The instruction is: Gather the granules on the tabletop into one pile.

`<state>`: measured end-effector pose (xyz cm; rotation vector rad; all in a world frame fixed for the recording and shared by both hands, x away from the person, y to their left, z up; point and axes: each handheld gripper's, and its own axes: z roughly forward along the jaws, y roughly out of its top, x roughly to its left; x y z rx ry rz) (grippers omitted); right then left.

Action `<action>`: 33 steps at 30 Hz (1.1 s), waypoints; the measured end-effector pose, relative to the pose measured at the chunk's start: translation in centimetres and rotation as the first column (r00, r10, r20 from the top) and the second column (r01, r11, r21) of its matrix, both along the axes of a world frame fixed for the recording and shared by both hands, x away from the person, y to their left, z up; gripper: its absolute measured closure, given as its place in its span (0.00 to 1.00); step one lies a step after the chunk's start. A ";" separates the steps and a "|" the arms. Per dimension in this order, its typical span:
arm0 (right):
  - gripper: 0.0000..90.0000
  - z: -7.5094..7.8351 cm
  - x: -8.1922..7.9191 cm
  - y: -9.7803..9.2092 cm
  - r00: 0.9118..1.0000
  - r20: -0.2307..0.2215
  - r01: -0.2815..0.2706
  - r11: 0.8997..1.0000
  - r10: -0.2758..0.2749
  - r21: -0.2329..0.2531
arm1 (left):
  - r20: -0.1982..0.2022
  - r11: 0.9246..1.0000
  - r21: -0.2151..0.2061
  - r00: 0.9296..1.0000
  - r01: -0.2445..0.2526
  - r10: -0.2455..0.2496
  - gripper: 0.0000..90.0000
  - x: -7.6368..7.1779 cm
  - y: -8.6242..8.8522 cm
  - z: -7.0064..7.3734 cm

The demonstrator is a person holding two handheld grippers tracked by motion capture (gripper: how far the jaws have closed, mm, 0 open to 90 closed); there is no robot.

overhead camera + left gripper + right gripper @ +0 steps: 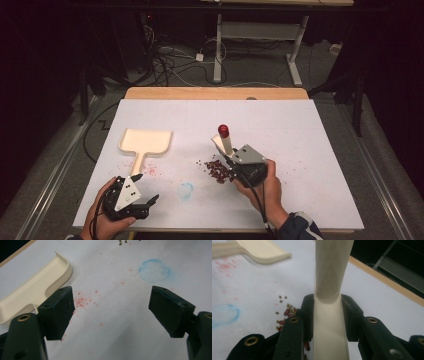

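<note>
A cream dustpan point(146, 142) lies flat at the table's left, its handle toward me; it also shows as the dustpan point(32, 290) and the dustpan point(259, 250). A small pile of red beans point(216, 170) sits mid-table, the beans point(285, 313) just left of my right jaws. My right gripper point(229, 159) is shut on a cream tool point(223, 139) with a red cap, which stands tilted up over the pile. The tool's point(332, 277) flat lower part is clamped in my right gripper point(328, 312). Near the front left edge my left gripper point(148, 188) stands open, and the left gripper point(112, 307) holds nothing.
A blue chalk ring point(186, 190) marks the white table top between the grippers, seen closer as the ring point(154, 270). Red specks point(83, 300) stain the surface by the dustpan handle. A few stray beans point(300, 165) lie to the right. The far wooden edge point(215, 93) borders the table.
</note>
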<state>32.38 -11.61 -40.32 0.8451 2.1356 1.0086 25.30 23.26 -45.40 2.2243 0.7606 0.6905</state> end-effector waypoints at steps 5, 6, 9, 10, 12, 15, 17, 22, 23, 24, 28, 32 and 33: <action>0.76 1.0 -0.2 -1.3 0.999 -0.021 -0.046 0.994 0.049 0.099 | 0.002 1.000 -0.003 1.000 -0.008 0.008 0.22 0.1 0.1 0.1; 0.76 1.0 -0.2 -1.3 0.997 -0.039 -0.054 0.990 0.060 0.134 | 0.000 1.000 -0.004 1.000 -0.010 0.010 0.22 0.1 0.1 0.1; 0.75 0.9 -0.2 -0.5 0.991 -0.096 -0.070 0.975 0.092 0.211 | -0.002 1.000 0.001 1.000 -0.014 0.014 0.22 0.1 0.1 0.1; 0.76 0.7 -0.3 0.0 0.989 -0.108 -0.076 0.972 0.102 0.223 | -0.001 1.000 0.002 1.000 -0.014 0.014 0.22 0.1 0.1 0.1; 0.76 0.1 -0.4 1.1 0.983 -0.133 -0.090 0.964 0.126 0.249 | 0.002 1.000 -0.003 1.000 -0.017 0.017 0.22 0.1 0.2 0.1; 0.76 -1.0 -0.3 2.8 0.971 -0.186 -0.093 0.954 0.150 0.284 | 0.000 1.000 -0.007 1.000 -0.023 0.023 0.22 0.1 0.4 0.1; 0.76 -1.7 -0.1 4.0 0.966 -0.205 -0.091 0.953 0.155 0.290 | -0.001 1.000 -0.010 1.000 -0.020 0.020 0.22 0.1 0.3 0.1; 0.76 -2.8 0.6 5.8 0.971 -0.213 -0.050 0.958 0.113 0.284 | -0.010 1.000 0.007 1.000 0.000 0.000 0.22 0.1 0.0 -0.1; 0.76 -2.8 0.7 5.9 0.972 -0.212 -0.036 0.959 0.099 0.280 | -0.012 1.000 0.005 1.000 0.000 0.000 0.22 0.1 0.0 -0.2; 0.76 -2.8 0.9 5.9 0.974 -0.211 -0.022 0.961 0.083 0.277 | -0.013 1.000 0.005 1.000 0.000 0.000 0.22 0.1 0.0 -0.2; 0.75 -2.8 1.3 5.0 0.974 -0.221 0.018 0.964 0.043 0.265 | -0.010 1.000 0.009 1.000 0.006 -0.006 0.22 0.1 -0.2 -0.2; 0.76 -2.4 1.6 3.5 0.973 -0.229 0.060 0.964 0.001 0.260 | -0.012 1.000 0.016 1.000 0.013 -0.013 0.22 0.1 -0.3 -0.2; 0.76 -2.3 1.7 3.1 0.973 -0.229 0.067 0.965 -0.007 0.255 | -0.013 1.000 0.017 1.000 0.014 -0.014 0.22 0.1 -0.3 -0.2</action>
